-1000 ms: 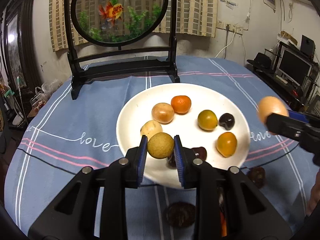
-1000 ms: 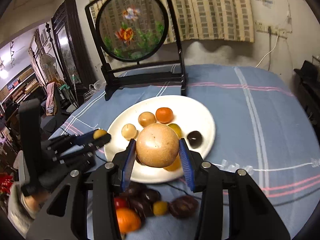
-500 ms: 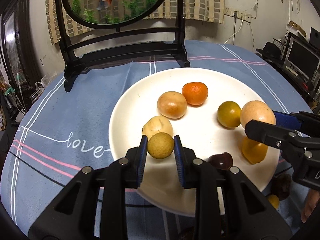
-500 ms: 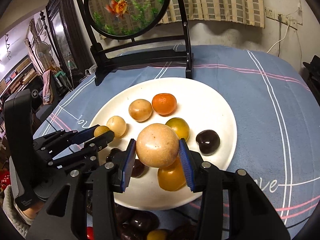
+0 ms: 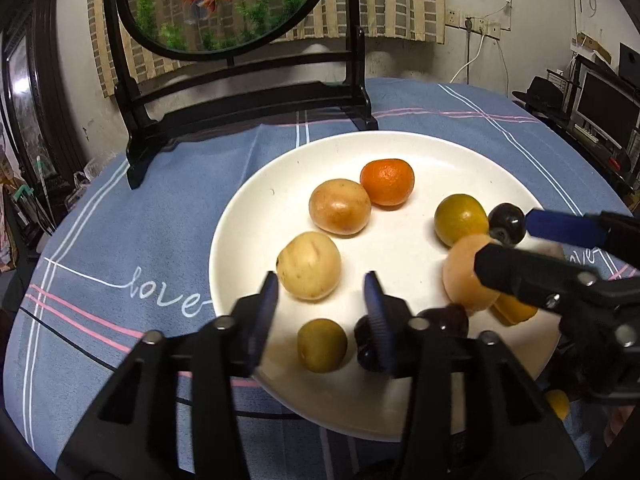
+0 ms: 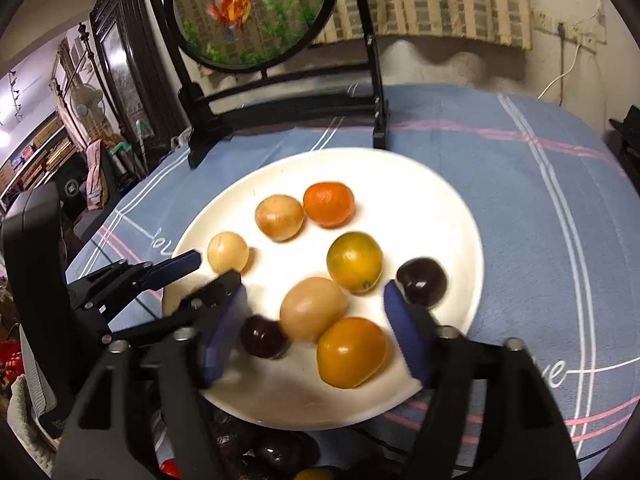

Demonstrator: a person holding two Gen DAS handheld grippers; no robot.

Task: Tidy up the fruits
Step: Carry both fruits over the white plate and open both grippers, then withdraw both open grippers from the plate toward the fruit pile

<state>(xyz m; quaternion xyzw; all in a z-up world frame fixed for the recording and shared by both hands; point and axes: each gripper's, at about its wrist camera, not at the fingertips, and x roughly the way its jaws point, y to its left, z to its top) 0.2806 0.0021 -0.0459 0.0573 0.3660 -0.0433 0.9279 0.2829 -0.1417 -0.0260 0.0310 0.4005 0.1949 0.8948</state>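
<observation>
A white plate [image 5: 256, 216] [image 6: 448, 216] on the blue tablecloth holds several fruits. My left gripper [image 5: 322, 304] is open; the small olive-yellow fruit [image 5: 322, 345] lies free on the plate below its fingers. My right gripper [image 6: 316, 312] is open; the large tan fruit [image 6: 312, 307] [image 5: 464, 276] rests on the plate between its fingers, against an orange-yellow fruit [image 6: 351, 352]. Also on the plate are an orange tangerine [image 5: 386, 181], two tan fruits [image 5: 340, 206] [image 5: 309, 265], a green-yellow fruit [image 5: 459, 220] and dark fruits [image 6: 421, 281] [image 6: 263, 336].
A black wooden stand with a round goldfish panel [image 5: 240, 92] stands behind the plate. More loose fruits [image 6: 280, 452] lie on the cloth at the plate's near edge. A desk with a monitor [image 5: 604, 116] is at the far right.
Both grippers opened and let go of their fruits onto the plate. The olive-yellow fruit dropped below the left fingers; the large tan fruit settled between the right fingers.
</observation>
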